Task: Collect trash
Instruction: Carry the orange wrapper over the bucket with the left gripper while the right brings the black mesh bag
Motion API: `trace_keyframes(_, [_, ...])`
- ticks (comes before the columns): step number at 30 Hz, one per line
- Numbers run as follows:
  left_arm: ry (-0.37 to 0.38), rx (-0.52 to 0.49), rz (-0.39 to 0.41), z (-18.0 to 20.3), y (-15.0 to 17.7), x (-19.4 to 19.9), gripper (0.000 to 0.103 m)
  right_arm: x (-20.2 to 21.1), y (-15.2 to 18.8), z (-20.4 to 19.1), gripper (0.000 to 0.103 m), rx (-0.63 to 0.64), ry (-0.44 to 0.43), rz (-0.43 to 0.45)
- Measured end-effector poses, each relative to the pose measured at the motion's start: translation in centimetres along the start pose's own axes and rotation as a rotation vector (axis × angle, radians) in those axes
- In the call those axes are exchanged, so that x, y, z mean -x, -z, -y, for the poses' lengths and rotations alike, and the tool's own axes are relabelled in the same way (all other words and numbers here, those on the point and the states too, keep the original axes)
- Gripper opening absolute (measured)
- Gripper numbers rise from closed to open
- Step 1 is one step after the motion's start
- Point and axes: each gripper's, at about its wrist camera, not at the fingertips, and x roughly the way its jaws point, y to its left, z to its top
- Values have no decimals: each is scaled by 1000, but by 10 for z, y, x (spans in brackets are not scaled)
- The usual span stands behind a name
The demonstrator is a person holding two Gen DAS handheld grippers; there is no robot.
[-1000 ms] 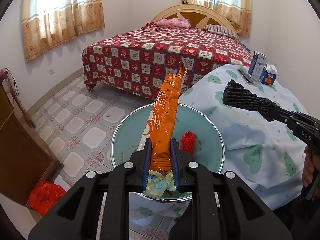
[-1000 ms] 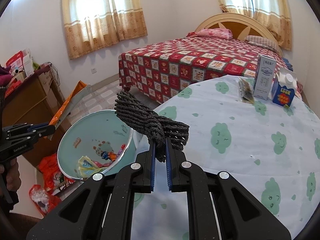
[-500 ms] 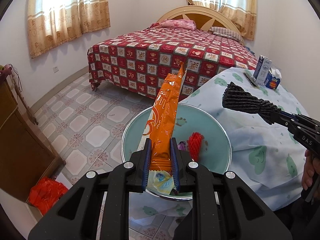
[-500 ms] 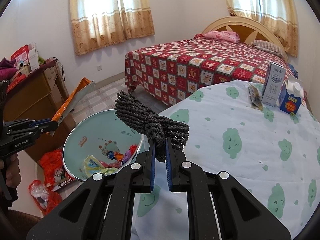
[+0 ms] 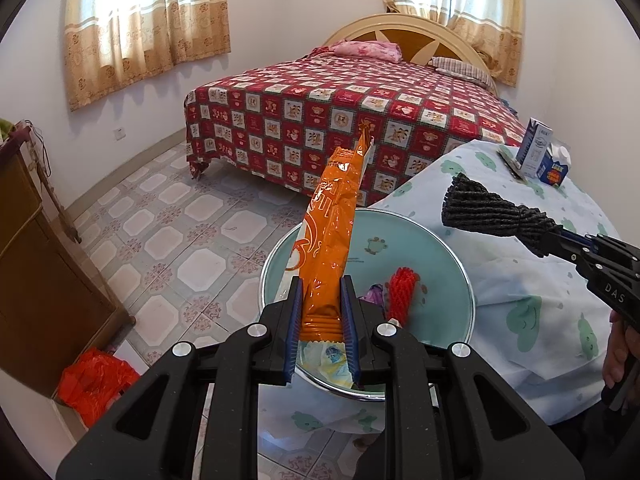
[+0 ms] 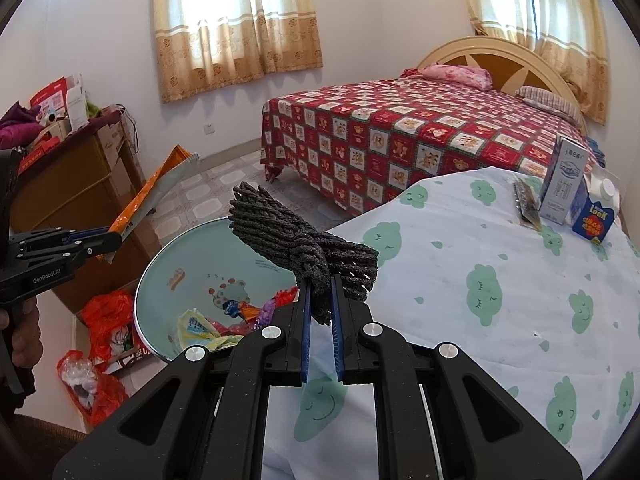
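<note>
The left gripper (image 5: 322, 312) has its jaws squeezed on a long orange wrapper (image 5: 332, 232), held up over the green bin (image 5: 436, 236). The right gripper (image 6: 320, 300) has its jaws squeezed on a dark gray net bundle (image 6: 296, 240), beside the bin at the desk (image 6: 480, 280) edge.

The bin (image 6: 160, 280) stands on the floor against the table's (image 6: 500, 300) left edge, wrappers (image 6: 200, 326) lying inside it. Two cartons (image 6: 576, 200) stand at the table's far right. Behind both sits the bed (image 6: 420, 128) — a cabinet (image 6: 72, 184) left of the bin, bags (image 6: 104, 316) at its foot.
</note>
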Motion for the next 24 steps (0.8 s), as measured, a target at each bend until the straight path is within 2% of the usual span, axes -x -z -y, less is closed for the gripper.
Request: trace_keyframes(24, [-14, 41, 2, -18, -2, 1, 19, -11, -13, -23, 10, 47, -31, -3])
